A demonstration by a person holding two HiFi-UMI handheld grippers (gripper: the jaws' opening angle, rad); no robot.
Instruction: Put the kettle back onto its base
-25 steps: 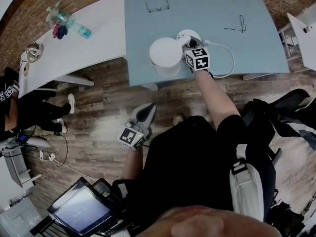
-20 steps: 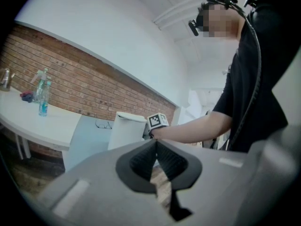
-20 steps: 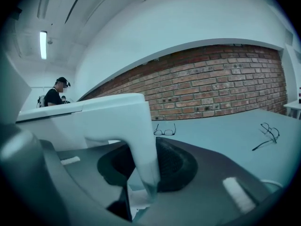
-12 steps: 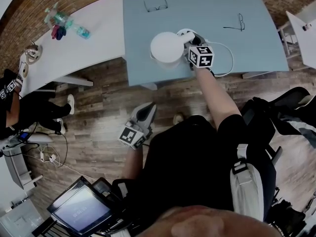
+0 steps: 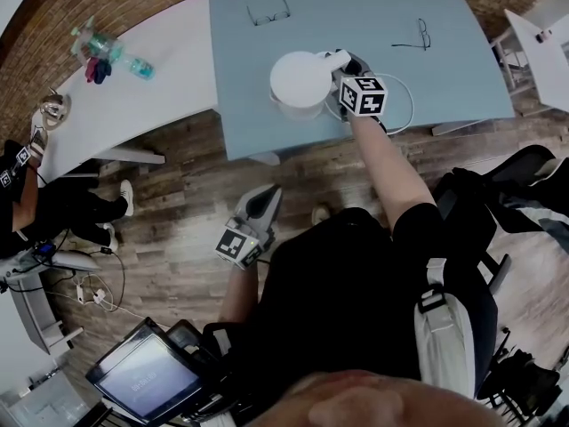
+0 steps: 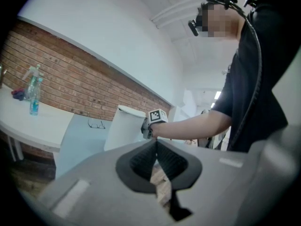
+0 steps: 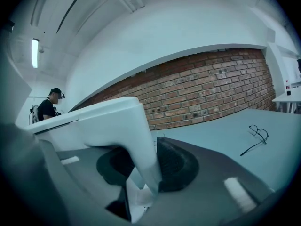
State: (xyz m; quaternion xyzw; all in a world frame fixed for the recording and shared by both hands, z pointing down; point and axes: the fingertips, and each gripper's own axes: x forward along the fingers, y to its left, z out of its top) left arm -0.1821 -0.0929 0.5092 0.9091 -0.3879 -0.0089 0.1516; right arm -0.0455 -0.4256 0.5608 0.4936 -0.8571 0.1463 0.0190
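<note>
A white kettle (image 5: 300, 81) hangs over the blue-grey table (image 5: 444, 69), with my right gripper (image 5: 343, 71) shut on its handle. In the right gripper view the handle (image 7: 141, 145) runs down between the dark pads of the right gripper (image 7: 141, 166), and the kettle's body (image 7: 89, 124) fills the left. The round base (image 5: 356, 62) lies right beside the kettle, mostly hidden behind the gripper's marker cube; its white cable (image 5: 405, 96) loops to the right. My left gripper (image 5: 264, 199) hangs low over the wooden floor, away from the table. Its jaws are shut and hold nothing (image 6: 156, 142).
Two pairs of glasses (image 5: 267, 13) (image 5: 418, 36) lie on the far part of the blue-grey table. A white table (image 5: 160, 69) on the left carries bottles (image 5: 107, 47). A person sits at the far left (image 5: 18, 176). A screen (image 5: 147, 376) stands near my feet.
The right gripper has carried the kettle up and a little farther across the table, towards the base. The left gripper has kept still.
</note>
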